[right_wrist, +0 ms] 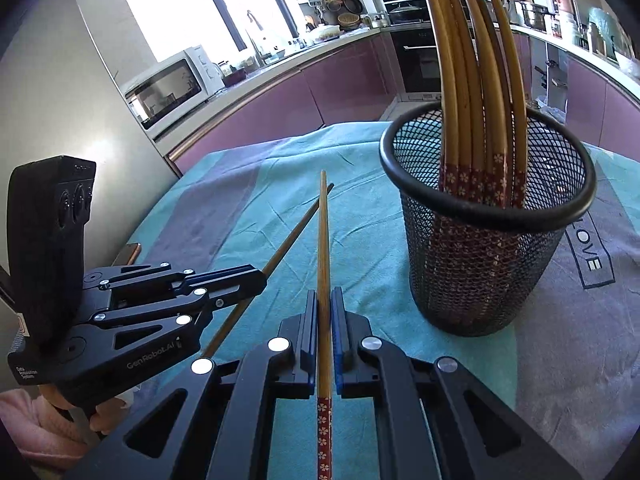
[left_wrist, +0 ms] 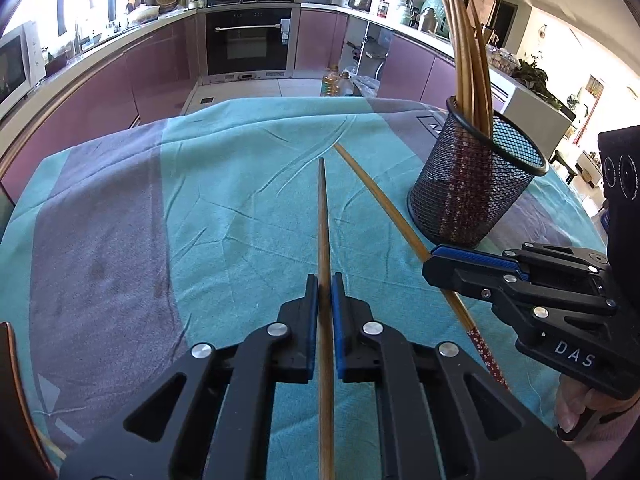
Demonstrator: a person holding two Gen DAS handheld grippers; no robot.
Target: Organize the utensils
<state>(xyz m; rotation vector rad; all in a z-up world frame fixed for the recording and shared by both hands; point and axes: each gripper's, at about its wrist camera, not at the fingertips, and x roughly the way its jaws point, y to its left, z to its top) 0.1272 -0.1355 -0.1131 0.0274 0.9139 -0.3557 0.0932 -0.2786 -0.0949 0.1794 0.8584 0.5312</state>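
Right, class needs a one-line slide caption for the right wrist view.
Right claw grips a brown wooden chopstick beside the black mesh holder; left claw grips another.

Sunlit kitchen: purple cabinets point(left_wrist: 160, 68), built-in oven point(left_wrist: 249, 40), microwave point(right_wrist: 172, 84), bright window point(right_wrist: 168, 0).

Black tongs point(left_wrist: 324, 284) (blue pads, silver screws), pink sleeve point(right_wrist: 24, 420)

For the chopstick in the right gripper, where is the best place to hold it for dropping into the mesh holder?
Mid-shaft, from the sides, as the right gripper does on its chopstick. The patterned end trails behind, and chopsticks in the mesh holder stand patterned end down.
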